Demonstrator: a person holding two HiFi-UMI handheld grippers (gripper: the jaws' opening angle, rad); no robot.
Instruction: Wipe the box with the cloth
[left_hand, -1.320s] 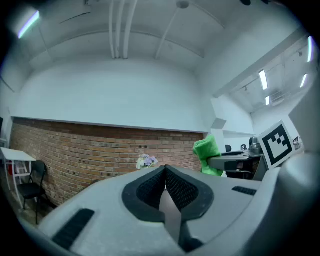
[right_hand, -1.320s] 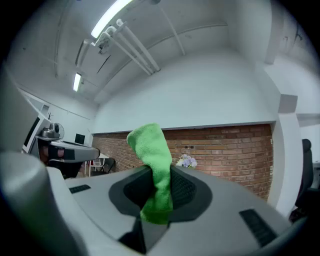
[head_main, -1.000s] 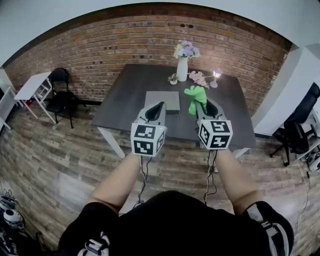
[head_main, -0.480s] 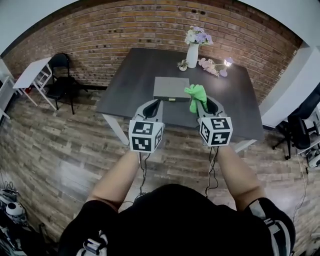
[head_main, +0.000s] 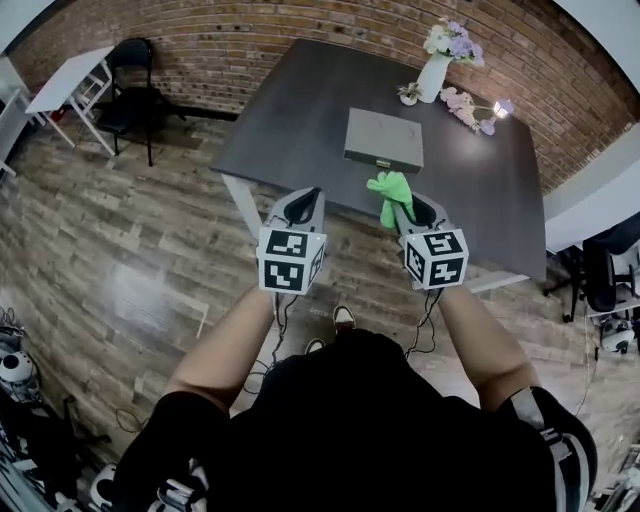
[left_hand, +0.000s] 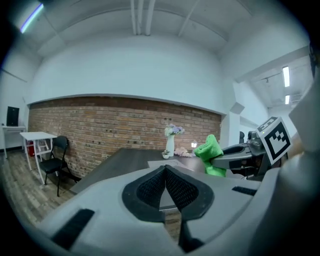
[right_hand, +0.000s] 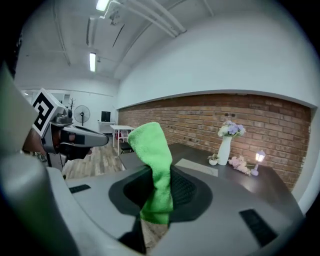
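Ahead, the grey box (head_main: 384, 140) lies flat on the bench (head_main: 290, 100), long axis crosswise. The right tongs (head_main: 402, 207), clenched on the green cloth (head_main: 391, 188), sit nearer it and almost in line, though well short; the left tongs (head_main: 311, 195) are closed on nothing.

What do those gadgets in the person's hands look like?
They are two matching grey plastic tools, the left gripper and the right gripper. Each has two jaws lined with black textured pads. Each carries a white cube printed with black square markers, and a thin black cable trails from each. The person wears a black short-sleeved top with white stripes.
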